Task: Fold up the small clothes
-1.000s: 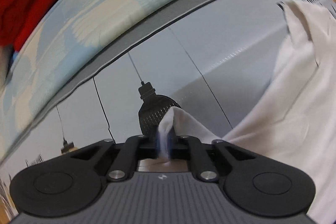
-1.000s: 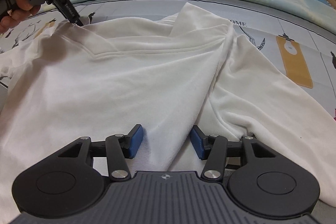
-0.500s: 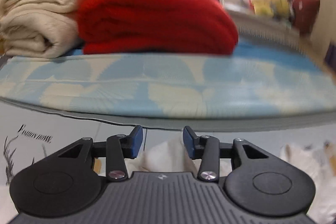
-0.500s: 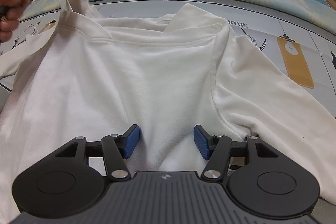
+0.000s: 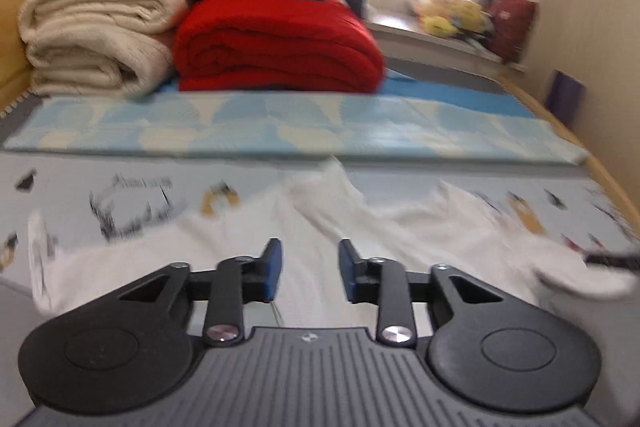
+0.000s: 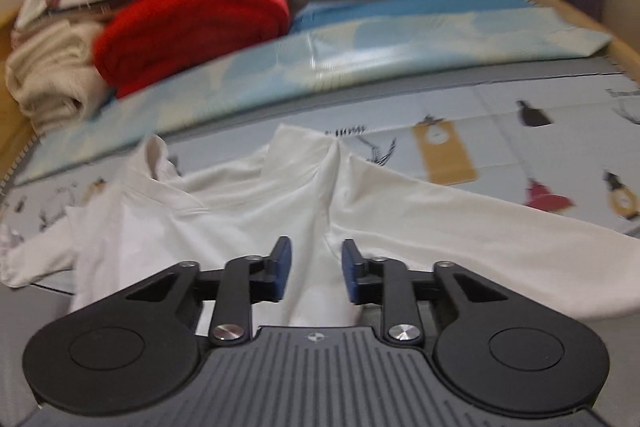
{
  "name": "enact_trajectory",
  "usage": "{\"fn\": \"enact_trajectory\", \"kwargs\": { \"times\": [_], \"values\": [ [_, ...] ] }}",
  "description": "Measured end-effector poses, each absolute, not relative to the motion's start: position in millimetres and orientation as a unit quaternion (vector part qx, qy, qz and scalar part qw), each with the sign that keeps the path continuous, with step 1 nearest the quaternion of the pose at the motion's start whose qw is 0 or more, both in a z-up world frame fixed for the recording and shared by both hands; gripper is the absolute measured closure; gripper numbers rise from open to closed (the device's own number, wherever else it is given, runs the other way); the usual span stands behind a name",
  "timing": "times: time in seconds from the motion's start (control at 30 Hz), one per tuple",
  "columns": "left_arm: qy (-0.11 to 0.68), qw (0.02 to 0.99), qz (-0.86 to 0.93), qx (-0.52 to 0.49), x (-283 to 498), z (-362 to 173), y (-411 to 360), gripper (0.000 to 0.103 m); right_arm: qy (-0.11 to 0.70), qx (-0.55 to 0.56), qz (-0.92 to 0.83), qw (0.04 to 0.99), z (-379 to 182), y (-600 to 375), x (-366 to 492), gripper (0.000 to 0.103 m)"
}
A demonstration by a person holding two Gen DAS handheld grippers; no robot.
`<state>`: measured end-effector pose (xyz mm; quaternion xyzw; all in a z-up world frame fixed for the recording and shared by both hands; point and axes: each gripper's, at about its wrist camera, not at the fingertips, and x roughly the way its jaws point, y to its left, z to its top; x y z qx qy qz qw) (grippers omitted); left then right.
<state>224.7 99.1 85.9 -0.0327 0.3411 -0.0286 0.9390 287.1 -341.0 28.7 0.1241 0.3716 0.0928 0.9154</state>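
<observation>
A white long-sleeved top (image 6: 248, 223) lies spread on the printed grey mat (image 6: 520, 155), collar at the far side, one sleeve (image 6: 500, 247) stretched to the right. It also shows in the left wrist view (image 5: 312, 223), blurred. My left gripper (image 5: 310, 269) is open and empty, just above the cloth. My right gripper (image 6: 316, 269) is open and empty over the lower middle of the top, cloth showing between its blue pads.
A light blue patterned mat (image 6: 320, 59) borders the far side. Behind it stand a folded red blanket (image 5: 276, 47) and cream blankets (image 5: 92, 35) under stacked clothes. A wooden bed edge (image 5: 600, 167) runs along the right. A windowsill holds toys (image 5: 452, 13).
My left gripper let go of the shoulder of the top, opened and swung back to face the far side. My right gripper stayed open and drew back from the top.
</observation>
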Motion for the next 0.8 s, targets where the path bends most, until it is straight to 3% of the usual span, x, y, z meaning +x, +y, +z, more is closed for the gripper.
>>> {"fn": "enact_trajectory", "kwargs": {
  "times": [0.17, 0.27, 0.43, 0.6, 0.8],
  "values": [
    [0.337, 0.937, -0.088, -0.015, 128, 68, 94, 0.076, 0.366, 0.084, 0.11, 0.92, 38, -361, 207, 0.079],
    [0.388, 0.917, -0.094, -0.014, 106, 33, 94, 0.076, 0.395, 0.038, 0.129, 0.909, 16, -357, 165, 0.079],
    [0.468, 0.879, -0.089, 0.005, 107, -16, 101, 0.076, 0.44, -0.064, 0.152, 0.883, -22, -340, 135, 0.077],
    [0.52, 0.851, -0.066, -0.04, 117, -55, 122, 0.076, 0.451, -0.066, 0.167, 0.874, -39, -338, 147, 0.064],
    [0.567, 0.816, -0.071, -0.09, 122, -89, 138, 0.076, 0.473, -0.103, 0.191, 0.854, -62, -323, 167, 0.062]
  ]
}}
